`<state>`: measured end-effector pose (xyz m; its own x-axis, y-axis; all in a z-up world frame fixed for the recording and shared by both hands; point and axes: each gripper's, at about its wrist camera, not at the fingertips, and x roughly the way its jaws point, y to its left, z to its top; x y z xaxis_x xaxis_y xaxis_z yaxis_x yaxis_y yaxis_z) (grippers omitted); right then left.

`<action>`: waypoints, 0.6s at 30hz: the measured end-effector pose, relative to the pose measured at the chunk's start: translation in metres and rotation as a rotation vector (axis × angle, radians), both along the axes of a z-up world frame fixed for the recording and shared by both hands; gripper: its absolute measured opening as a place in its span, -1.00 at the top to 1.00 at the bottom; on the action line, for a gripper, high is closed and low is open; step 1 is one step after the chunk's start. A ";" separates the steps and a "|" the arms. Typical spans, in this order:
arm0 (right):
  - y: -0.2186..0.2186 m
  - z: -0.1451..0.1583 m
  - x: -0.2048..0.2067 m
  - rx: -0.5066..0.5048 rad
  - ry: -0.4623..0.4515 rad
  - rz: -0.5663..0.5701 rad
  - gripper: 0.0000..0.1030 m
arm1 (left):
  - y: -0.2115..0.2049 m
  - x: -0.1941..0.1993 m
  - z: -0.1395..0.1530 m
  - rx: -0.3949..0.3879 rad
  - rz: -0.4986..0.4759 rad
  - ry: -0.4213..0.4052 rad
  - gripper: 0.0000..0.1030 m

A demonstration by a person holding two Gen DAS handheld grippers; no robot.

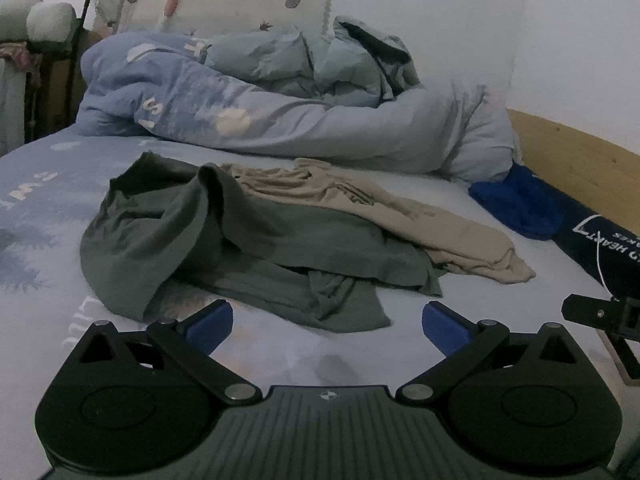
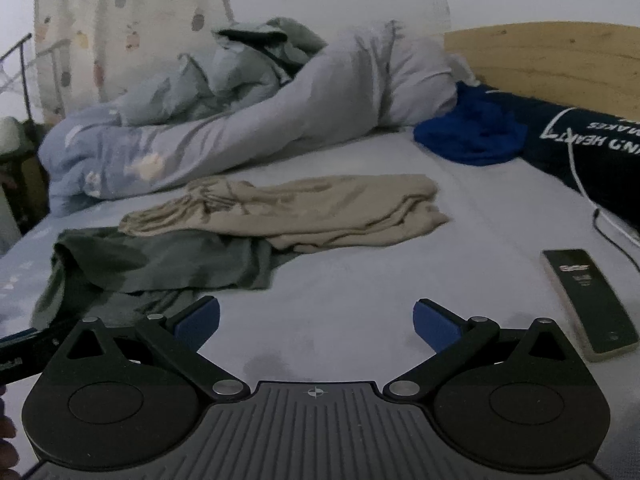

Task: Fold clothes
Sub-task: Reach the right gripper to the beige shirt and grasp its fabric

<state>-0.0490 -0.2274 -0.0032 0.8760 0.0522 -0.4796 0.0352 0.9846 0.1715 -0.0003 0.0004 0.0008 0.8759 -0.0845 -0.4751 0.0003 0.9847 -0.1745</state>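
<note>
Two soft, light garments lie crumpled on the bed sheet (image 1: 360,348): a grey-green shirt (image 1: 224,248) with beige trousers (image 2: 304,212) overlapping its far edge. Both look limp and would sag, so a hem or corner is likely the best hold. The left gripper (image 1: 327,320) and right gripper (image 2: 316,316) hover low before them, jaws spread wide and empty

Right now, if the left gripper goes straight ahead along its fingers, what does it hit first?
Probably the grey-green garment, crumpled just ahead of the open left gripper; only bare bedsheet lies between. Depth is uncertain.
</note>
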 end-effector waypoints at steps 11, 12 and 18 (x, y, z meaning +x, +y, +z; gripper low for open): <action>-0.009 0.025 0.020 0.007 -0.072 0.054 -0.91 | 0.013 -0.008 0.040 -0.050 -0.015 -0.052 -1.00; -0.006 0.030 0.020 0.002 -0.081 0.066 -0.85 | 0.015 -0.007 0.044 -0.046 -0.019 -0.057 -1.00; -0.009 0.067 0.043 0.038 -0.139 0.190 -0.66 | 0.033 0.008 0.079 -0.093 0.018 -0.072 -1.00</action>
<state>-0.0057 -0.2369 0.0643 0.9063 0.2381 -0.3492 -0.1766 0.9639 0.1990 0.0075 0.0336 0.0797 0.9093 -0.1088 -0.4017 -0.0017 0.9643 -0.2650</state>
